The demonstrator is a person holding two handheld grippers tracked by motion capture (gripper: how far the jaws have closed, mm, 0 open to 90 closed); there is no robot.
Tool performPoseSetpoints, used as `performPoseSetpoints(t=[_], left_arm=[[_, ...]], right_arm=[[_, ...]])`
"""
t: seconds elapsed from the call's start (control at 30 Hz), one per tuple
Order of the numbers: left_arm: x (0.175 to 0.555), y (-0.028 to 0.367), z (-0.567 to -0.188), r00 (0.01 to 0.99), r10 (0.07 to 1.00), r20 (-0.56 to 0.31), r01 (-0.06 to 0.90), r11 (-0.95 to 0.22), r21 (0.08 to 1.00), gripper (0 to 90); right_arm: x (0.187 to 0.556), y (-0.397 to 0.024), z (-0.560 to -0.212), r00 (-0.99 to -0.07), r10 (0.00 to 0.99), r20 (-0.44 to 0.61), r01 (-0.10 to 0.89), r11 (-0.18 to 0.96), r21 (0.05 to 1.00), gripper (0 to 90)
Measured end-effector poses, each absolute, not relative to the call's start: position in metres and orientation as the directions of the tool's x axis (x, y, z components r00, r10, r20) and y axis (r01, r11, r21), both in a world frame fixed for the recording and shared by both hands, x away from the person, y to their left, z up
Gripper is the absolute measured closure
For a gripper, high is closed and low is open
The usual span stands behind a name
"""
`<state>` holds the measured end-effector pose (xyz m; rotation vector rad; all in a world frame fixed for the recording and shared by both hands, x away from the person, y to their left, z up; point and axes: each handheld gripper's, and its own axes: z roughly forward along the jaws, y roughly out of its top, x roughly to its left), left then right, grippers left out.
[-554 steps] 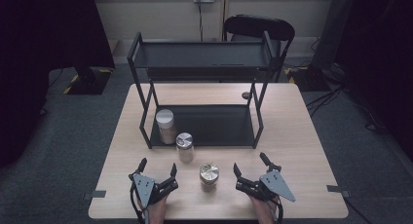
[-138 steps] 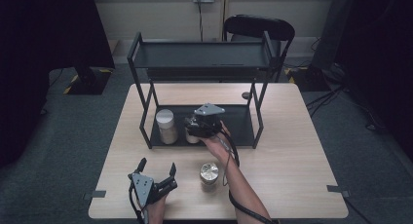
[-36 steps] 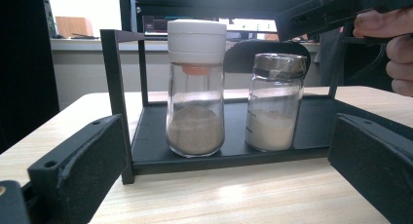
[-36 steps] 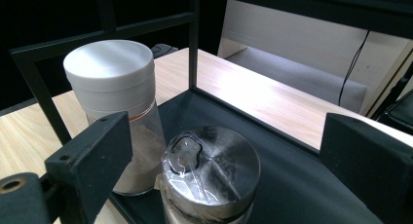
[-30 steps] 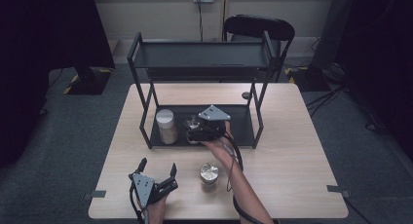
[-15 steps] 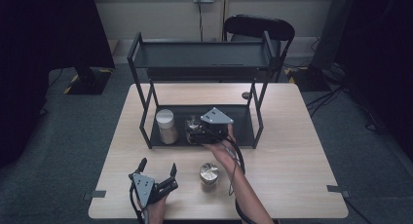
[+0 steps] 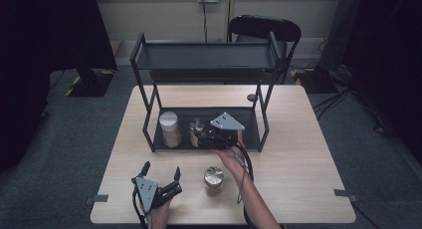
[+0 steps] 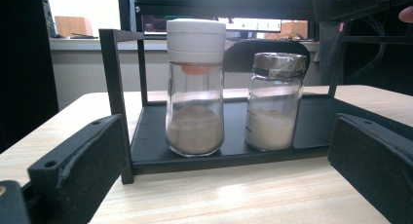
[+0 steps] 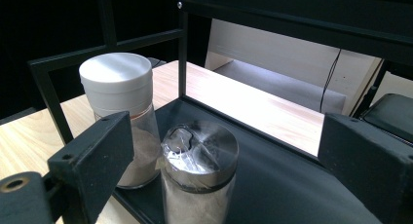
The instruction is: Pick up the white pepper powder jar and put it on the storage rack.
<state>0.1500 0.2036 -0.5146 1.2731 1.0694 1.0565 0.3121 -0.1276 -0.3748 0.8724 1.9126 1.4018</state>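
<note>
- Right tool (image 7: 203,138) spread apart, jaws either side of the silver-lidded jar (image 9: 198,171), pads clear of it
- Jar stands on the rack's bottom shelf (image 9: 272,185), white-lidded jar (image 9: 118,109) just beside
- Left tool (image 7: 161,176) apart, on the desk (image 7: 298,189)

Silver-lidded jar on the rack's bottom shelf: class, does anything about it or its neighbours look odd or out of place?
Slightly. The silver-lidded jar has crinkled clear film over its lid, which the white-capped jar lacks. Both stand upright on the shelf. A third jar stands alone on the table, outside the rack. Nothing is spilled or tipped.
</note>
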Motion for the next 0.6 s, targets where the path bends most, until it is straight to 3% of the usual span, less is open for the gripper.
performPoseSetpoints(t=[0.6], left_arm=[[0.150,0.203,-0.515,0.189,0.982,-0.016,-0.009,0.018,1.000,0.1]], right_arm=[[0.293,-0.143,-0.385,-0.552,0.831,-0.068,0.149,0.178,0.973,4.8]])
